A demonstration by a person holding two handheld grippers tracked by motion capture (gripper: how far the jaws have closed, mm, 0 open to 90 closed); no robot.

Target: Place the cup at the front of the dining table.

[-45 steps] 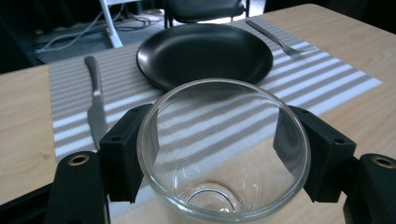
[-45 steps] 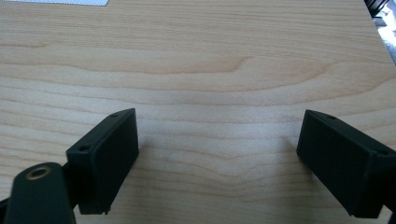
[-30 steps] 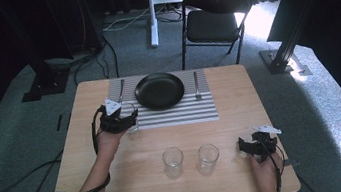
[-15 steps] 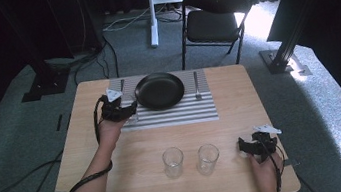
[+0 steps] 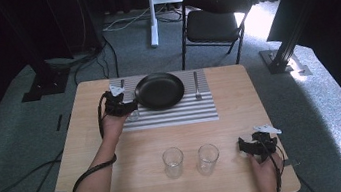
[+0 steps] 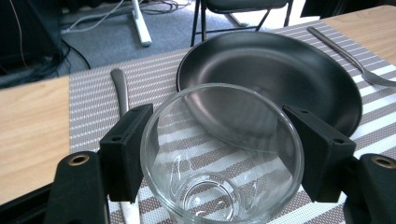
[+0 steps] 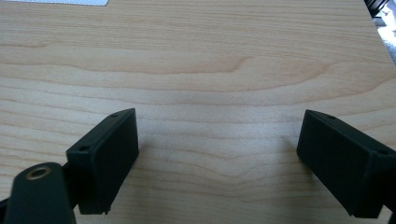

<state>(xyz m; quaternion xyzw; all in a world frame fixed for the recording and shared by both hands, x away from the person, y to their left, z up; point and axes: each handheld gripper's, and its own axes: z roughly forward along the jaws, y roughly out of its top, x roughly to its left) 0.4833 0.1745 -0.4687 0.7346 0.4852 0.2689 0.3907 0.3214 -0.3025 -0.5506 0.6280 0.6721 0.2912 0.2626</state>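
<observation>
A clear drinking glass [image 6: 219, 154] stands upright between the two jaws of my left gripper [image 6: 219, 140], which is shut on it. In the high view the left gripper [image 5: 131, 110] holds this glass [image 5: 134, 115] over the left part of a striped placemat [image 5: 176, 116], right beside a black plate [image 5: 159, 90]. The plate [image 6: 280, 70] lies just beyond the glass. My right gripper [image 5: 242, 146] rests near the table's front right and its jaws stand open over bare wood [image 7: 217, 154]. Two more empty glasses [image 5: 173, 162] [image 5: 207, 158] stand side by side to its left.
A fork [image 5: 197, 85] lies on the mat to the right of the plate, a knife [image 6: 120, 88] to its left. A black chair [image 5: 216, 19] stands beyond the far edge of the wooden table [image 5: 95, 187]. Cables trail over the floor at the left.
My left gripper has carried the glass a little farther away and to the right, closer to the plate. The right gripper has stayed where it was.
</observation>
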